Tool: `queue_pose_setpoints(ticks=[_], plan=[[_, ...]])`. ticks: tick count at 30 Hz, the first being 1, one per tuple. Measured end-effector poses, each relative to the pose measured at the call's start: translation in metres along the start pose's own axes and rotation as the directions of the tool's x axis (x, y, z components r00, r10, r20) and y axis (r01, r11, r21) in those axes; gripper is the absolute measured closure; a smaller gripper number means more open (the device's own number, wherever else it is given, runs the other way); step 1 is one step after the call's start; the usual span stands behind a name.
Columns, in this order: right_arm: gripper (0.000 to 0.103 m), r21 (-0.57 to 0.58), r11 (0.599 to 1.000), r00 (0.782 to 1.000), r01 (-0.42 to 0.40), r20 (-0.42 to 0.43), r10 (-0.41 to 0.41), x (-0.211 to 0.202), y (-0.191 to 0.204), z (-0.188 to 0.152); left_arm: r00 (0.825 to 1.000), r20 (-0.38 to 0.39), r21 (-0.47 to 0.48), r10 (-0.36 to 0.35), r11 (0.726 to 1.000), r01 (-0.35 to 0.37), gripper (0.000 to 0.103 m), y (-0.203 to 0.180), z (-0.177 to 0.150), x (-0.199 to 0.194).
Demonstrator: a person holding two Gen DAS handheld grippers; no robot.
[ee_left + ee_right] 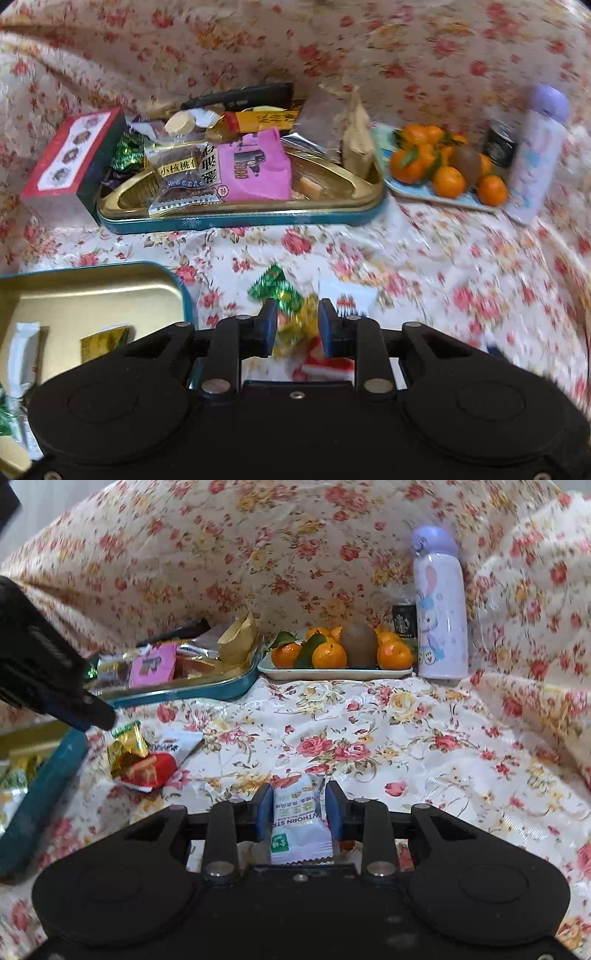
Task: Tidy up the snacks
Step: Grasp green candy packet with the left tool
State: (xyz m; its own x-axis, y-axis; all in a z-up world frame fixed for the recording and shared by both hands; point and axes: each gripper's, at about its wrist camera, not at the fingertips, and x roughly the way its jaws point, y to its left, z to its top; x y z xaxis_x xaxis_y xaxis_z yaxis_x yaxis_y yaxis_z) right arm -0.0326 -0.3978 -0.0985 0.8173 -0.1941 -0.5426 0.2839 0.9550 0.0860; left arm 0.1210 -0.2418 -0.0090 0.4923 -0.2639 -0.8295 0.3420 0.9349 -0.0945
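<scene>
My left gripper (297,325) has its jaws close around a green and gold foil candy (286,302) on the floral cloth; it also shows from outside in the right wrist view (99,720), just above that candy (127,747). A red and white packet (162,760) lies under the candy. My right gripper (297,805) is shut on a white hawthorn strip packet (297,819). A teal tin (240,218) piled with snacks stands at the back. A second teal tin (96,284) with gold inside holds a few packets at the left.
A red and green box (70,158) stands left of the snack tin. A plate of tangerines and a kiwi (336,672) sits at the back right, with a dark can (404,622) and a lilac flask (439,605) beside it.
</scene>
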Motion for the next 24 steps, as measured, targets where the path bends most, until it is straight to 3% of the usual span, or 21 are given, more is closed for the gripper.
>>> queue_pose_setpoints(ticks=[9,15,24], plan=[[0.071,0.028,0.999,1.0,-0.015,0.007,0.015,0.001,0.0,-0.001,0.998,0.007,-0.121,0.063,0.991,-0.061,0.069,0.005,0.018,0.034],[0.071,0.037,0.999,1.0,-0.017,0.01,0.017,0.001,0.0,-0.002,0.996,-0.033,-0.124,0.084,0.988,-0.087,0.07,0.0,0.011,0.05],[0.071,0.043,0.999,1.0,-0.017,0.012,0.016,0.0,0.0,-0.003,0.998,-0.069,-0.044,-0.012,0.999,0.009,0.07,-0.027,-0.019,0.035]])
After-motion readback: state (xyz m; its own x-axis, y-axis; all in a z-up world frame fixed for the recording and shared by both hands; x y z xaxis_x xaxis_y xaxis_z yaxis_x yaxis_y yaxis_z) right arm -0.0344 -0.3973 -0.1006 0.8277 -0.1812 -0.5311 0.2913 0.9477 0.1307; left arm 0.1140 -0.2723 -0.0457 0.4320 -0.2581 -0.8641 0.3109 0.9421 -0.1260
